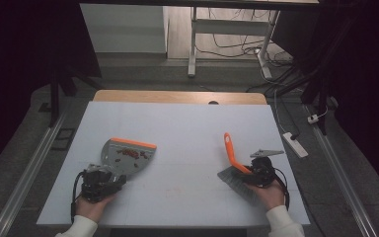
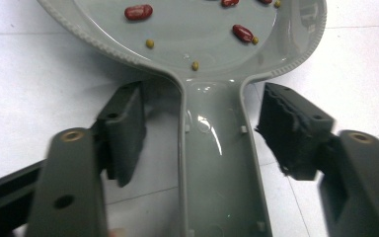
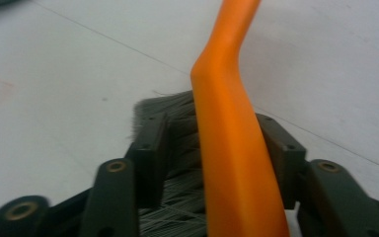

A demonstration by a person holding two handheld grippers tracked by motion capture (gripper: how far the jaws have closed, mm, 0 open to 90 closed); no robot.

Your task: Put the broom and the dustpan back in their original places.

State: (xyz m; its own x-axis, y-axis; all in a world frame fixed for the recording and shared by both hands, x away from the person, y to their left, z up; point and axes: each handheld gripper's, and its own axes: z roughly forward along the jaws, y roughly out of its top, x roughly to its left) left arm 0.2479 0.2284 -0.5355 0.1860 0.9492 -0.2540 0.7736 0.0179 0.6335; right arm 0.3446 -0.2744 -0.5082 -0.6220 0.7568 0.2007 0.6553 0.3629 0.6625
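Left gripper [image 2: 202,133] spread, jaws either side of dustpan [image 1: 127,154] handle, not touching. Dustpan flat on worktop [image 1: 187,133], beans [image 2: 138,12] inside. Right gripper [image 3: 217,148] pinching brush [image 3: 229,138] handle, bristles on worktop at right.

the dustpan [image 2: 212,148] is shiny smooth grey plastic. the brush [image 3: 232,148] has a smooth orange plastic handle and thin grey bristles. the worktop [image 1: 187,128] is white and matt.

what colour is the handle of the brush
Bright orange. The brush handle shows best in the right gripper view, running up between the jaws above the grey bristles.
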